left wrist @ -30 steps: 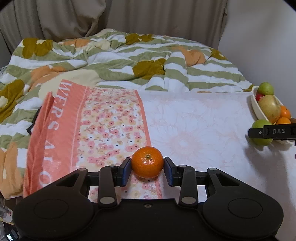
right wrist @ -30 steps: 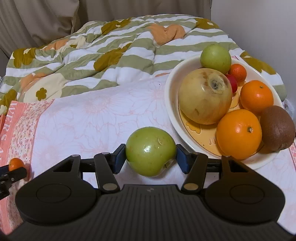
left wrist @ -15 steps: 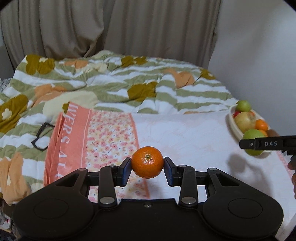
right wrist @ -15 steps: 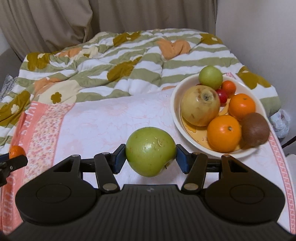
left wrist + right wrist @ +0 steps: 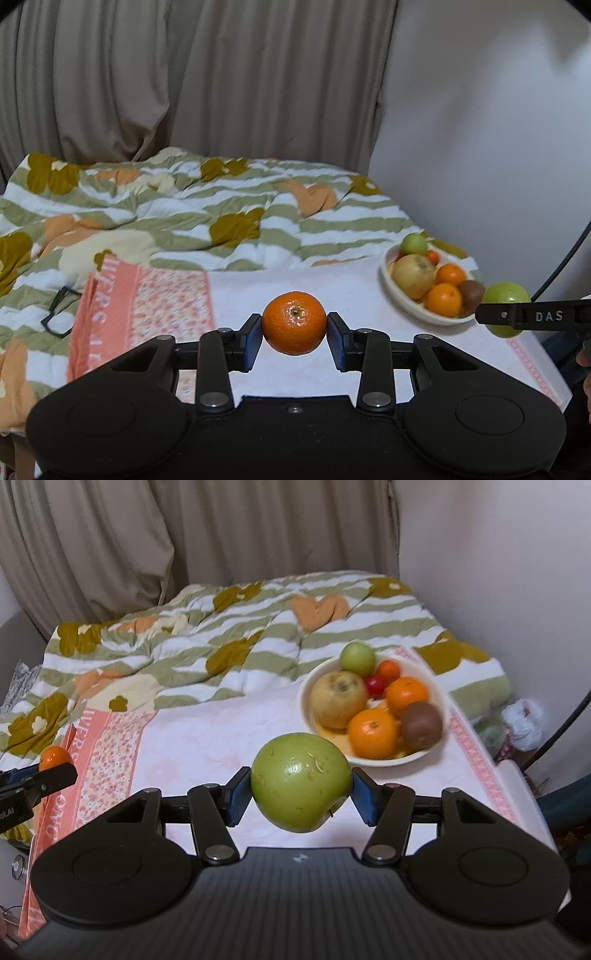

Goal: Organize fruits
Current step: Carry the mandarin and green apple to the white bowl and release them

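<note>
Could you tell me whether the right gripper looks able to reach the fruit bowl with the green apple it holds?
Probably yes. The right gripper holds the green apple raised above the cloth, and nothing stands between it and the bowl just ahead, though free space inside looks tight.

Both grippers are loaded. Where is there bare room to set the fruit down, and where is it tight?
Free: the pale cloth between the orange floral band and the bowl, and the near strip in front of the bowl. Crowded: the bowl, packed with fruit. The rumpled quilt behind is uneven. Left gripper holds the mandarin, right gripper the green apple.
</note>
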`<state>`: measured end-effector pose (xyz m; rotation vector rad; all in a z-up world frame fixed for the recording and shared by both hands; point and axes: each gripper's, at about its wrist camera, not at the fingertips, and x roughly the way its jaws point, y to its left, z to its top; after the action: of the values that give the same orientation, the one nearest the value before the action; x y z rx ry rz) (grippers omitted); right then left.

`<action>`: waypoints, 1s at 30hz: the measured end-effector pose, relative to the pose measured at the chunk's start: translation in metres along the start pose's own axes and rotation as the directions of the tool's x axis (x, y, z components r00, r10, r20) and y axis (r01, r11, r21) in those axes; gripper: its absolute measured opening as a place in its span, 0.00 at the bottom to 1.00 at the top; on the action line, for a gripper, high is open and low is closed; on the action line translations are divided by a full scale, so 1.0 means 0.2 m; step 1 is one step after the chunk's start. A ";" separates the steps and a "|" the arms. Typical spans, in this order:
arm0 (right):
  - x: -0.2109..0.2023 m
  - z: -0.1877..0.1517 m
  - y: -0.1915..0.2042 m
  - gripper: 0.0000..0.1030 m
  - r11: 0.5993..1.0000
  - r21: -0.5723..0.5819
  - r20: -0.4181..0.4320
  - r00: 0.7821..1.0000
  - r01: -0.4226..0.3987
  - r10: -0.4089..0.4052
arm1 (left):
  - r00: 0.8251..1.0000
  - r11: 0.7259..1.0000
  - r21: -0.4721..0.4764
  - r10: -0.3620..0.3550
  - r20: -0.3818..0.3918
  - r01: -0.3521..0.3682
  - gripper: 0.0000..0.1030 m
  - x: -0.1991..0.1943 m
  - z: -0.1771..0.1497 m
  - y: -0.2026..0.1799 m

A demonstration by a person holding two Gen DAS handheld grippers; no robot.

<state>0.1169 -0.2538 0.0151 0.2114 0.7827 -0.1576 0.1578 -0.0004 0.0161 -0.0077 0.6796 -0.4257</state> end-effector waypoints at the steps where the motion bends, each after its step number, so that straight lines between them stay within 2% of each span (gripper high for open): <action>1: -0.03 0.00 -0.03 0.70 1.000 0.001 0.008 1.000 0.001 -0.001 | 1.000 1.000 0.001 -0.004 0.006 0.004 0.40 -0.01 0.00 -0.03; 8: -0.15 0.02 -0.28 0.70 1.000 -0.008 0.047 0.999 -0.028 0.028 | 0.999 1.000 0.007 0.019 0.033 -0.020 0.40 -0.04 0.01 -0.29; 16: -0.14 0.10 -0.61 0.70 0.989 -0.098 0.024 0.993 -0.114 0.117 | 0.995 0.995 -0.054 0.089 0.054 -0.086 0.40 0.04 0.05 -0.66; 21: -0.08 0.21 -0.79 0.70 0.978 -0.146 0.021 0.988 -0.150 0.155 | 0.992 0.991 -0.087 0.110 0.059 -0.105 0.40 0.13 0.08 -0.86; 30: 0.16 0.39 -0.96 0.70 0.970 -0.160 -0.007 0.983 -0.183 0.184 | 0.993 0.992 -0.040 0.118 0.016 -0.117 0.40 0.40 0.18 -1.10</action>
<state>0.1494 -0.4611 0.0213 0.1299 0.7593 0.0797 0.1526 -0.2368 0.0281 -0.0084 0.6666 -0.2989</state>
